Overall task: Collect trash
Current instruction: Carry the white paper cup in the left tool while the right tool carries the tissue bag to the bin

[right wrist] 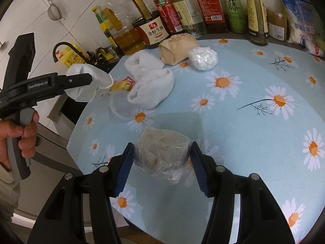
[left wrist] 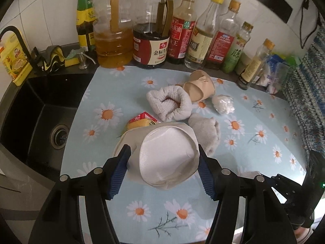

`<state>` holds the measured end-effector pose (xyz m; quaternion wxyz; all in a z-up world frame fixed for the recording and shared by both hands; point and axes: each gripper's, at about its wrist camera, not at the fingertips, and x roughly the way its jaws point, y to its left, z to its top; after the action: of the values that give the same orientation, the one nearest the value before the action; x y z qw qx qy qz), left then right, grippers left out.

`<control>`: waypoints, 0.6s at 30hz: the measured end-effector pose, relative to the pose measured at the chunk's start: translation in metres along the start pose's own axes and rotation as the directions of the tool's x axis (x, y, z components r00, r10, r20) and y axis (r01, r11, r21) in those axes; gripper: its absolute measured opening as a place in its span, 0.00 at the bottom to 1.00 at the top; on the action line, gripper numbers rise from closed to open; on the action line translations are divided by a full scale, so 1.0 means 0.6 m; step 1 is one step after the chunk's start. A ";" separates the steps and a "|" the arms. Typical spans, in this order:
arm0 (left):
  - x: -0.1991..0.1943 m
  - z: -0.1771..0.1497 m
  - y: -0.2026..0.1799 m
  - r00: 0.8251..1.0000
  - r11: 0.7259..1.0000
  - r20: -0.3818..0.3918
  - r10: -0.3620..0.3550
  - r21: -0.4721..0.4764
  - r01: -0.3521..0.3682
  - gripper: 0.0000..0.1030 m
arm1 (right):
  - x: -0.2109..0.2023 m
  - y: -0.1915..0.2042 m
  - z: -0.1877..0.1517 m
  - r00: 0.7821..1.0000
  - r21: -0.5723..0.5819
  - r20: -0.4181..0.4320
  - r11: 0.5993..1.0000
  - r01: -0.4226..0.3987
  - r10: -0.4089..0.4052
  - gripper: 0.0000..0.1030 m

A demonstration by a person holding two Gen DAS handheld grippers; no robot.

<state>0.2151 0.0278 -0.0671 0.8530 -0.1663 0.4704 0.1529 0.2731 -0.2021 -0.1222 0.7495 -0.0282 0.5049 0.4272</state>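
Note:
My left gripper (left wrist: 163,167) is shut on a squashed white paper cup (left wrist: 168,154) and holds it above the daisy-print cloth (left wrist: 113,85); it also shows in the right wrist view (right wrist: 89,84). My right gripper (right wrist: 162,162) has its blue pads on both sides of a crumpled clear plastic wrapper (right wrist: 162,152) lying on the cloth. Further back lie a brown paper cup (left wrist: 200,89) on its side, a white wad in plastic (left wrist: 222,103), white towels (left wrist: 170,103) and a red-yellow packet (left wrist: 142,121).
A row of sauce and oil bottles (left wrist: 150,40) stands along the back wall. A black sink (left wrist: 36,109) with a tap (left wrist: 18,38) lies left of the cloth. Bags (right wrist: 300,16) stand at the back right.

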 end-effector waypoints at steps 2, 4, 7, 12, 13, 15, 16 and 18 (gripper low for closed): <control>-0.014 -0.009 0.007 1.000 1.000 0.008 -0.017 -0.001 0.017 0.60 | -0.008 0.010 -0.004 1.000 -0.005 0.014 1.000 0.010 -0.010 0.55; -0.032 -0.021 0.016 0.999 0.999 0.020 -0.036 0.002 0.036 0.60 | -0.015 0.026 -0.009 0.999 -0.010 0.030 1.000 0.029 -0.028 0.55; -0.057 -0.038 0.027 0.998 0.998 0.037 -0.057 0.014 0.056 0.60 | -0.023 0.042 -0.014 0.998 0.000 0.046 0.999 0.038 -0.038 0.55; -0.086 -0.073 0.053 0.995 0.996 0.047 -0.088 0.034 0.087 0.60 | -0.041 0.087 -0.035 0.995 0.013 0.078 0.998 0.061 -0.062 0.55; -0.089 -0.082 0.058 0.994 0.994 0.042 -0.100 0.042 0.098 0.60 | -0.042 0.097 -0.040 0.994 0.014 0.082 0.998 0.067 -0.068 0.55; -0.094 -0.102 0.065 0.992 0.991 0.030 -0.120 0.064 0.118 0.60 | -0.046 0.118 -0.053 0.993 0.024 0.089 0.997 0.075 -0.077 0.55; -0.096 -0.110 0.067 0.991 0.989 0.025 -0.129 0.071 0.127 0.60 | -0.047 0.125 -0.059 0.992 0.027 0.093 0.997 0.078 -0.080 0.55; -0.100 -0.128 0.073 0.989 0.986 0.012 -0.149 0.083 0.147 0.60 | -0.047 0.146 -0.074 0.992 0.032 0.092 0.996 0.088 -0.091 0.55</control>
<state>0.1087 0.0281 -0.0605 0.8725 -0.1643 0.4547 0.0714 0.1787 -0.1849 -0.0880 0.7912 -0.0201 0.4733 0.3868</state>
